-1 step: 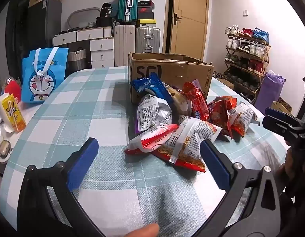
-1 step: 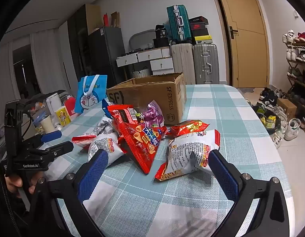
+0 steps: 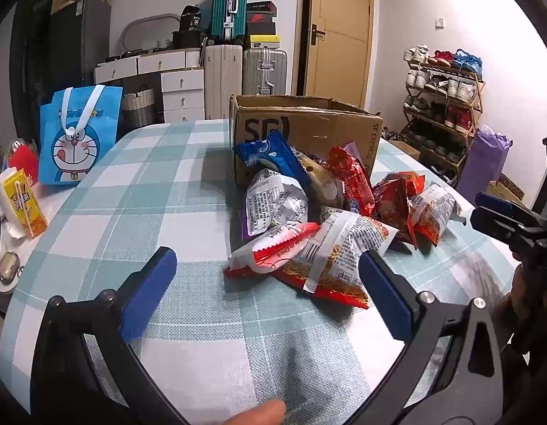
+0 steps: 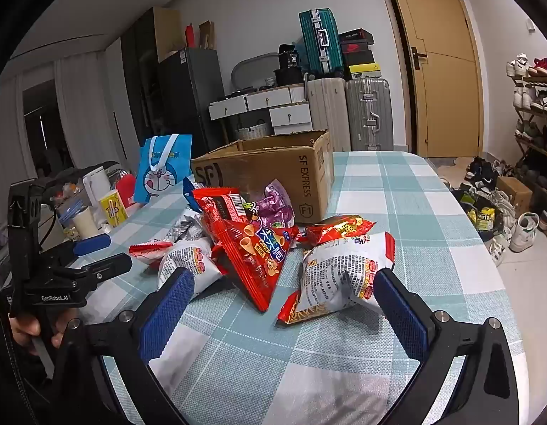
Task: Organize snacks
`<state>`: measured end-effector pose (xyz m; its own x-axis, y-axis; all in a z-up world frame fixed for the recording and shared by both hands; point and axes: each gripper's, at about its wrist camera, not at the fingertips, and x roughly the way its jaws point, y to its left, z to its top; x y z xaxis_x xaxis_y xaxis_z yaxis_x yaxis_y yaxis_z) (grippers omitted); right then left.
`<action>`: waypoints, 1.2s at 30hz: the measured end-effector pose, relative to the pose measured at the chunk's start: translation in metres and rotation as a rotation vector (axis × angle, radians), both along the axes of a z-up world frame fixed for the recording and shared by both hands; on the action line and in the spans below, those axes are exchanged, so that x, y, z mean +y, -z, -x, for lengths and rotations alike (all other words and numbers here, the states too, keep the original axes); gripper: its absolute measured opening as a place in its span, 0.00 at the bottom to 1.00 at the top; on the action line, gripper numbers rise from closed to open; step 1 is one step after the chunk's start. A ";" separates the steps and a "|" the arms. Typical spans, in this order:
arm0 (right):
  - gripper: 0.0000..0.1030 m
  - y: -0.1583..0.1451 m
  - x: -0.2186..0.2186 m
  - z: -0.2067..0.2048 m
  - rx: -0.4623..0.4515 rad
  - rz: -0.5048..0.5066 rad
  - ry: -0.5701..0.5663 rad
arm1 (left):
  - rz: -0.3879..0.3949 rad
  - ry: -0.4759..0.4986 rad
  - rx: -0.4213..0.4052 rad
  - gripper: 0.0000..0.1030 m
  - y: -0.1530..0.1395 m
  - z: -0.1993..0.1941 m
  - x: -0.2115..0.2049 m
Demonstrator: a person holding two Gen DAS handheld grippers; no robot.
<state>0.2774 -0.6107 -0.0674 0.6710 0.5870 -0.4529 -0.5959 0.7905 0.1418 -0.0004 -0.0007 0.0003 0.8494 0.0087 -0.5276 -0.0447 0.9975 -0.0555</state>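
Several snack bags lie heaped on the checked tablecloth in front of an open cardboard box (image 3: 309,134), also in the right wrist view (image 4: 273,170). My left gripper (image 3: 266,283) is open and empty, just short of a white and red noodle snack bag (image 3: 344,248) and a red and white packet (image 3: 273,248). My right gripper (image 4: 284,304) is open and empty, its right finger beside a white and red snack bag (image 4: 340,272). A red triangular corn snack bag (image 4: 259,251) lies between its fingers, farther off. A blue packet (image 3: 273,156) leans on the box.
A blue cartoon tote bag (image 3: 75,134) stands at the table's left, with a yellow drink carton (image 3: 23,202) near the edge. The right gripper shows at the left view's right edge (image 3: 500,216). A shoe rack (image 3: 443,106), suitcases (image 3: 263,71) and a door stand behind.
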 end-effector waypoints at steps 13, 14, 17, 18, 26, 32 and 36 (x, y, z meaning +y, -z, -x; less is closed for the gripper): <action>1.00 0.001 0.002 0.001 0.007 0.007 -0.001 | 0.001 0.001 0.005 1.00 0.000 -0.001 -0.003; 1.00 0.001 0.000 -0.001 0.009 0.008 0.002 | -0.002 0.002 0.005 1.00 -0.001 0.001 -0.004; 1.00 0.000 0.000 -0.001 0.011 0.004 0.004 | -0.005 0.003 0.006 1.00 -0.001 0.002 -0.003; 1.00 0.001 0.000 -0.001 0.009 0.006 0.004 | -0.005 0.003 0.006 1.00 -0.001 0.002 -0.003; 1.00 0.000 0.001 -0.001 0.010 0.006 0.003 | -0.003 0.004 0.007 1.00 -0.001 0.001 -0.003; 1.00 0.000 0.000 -0.001 0.012 0.005 0.003 | -0.002 0.005 0.007 1.00 -0.001 0.001 -0.002; 1.00 0.000 -0.001 -0.001 0.012 0.006 0.005 | -0.001 0.004 0.007 1.00 -0.001 0.001 -0.002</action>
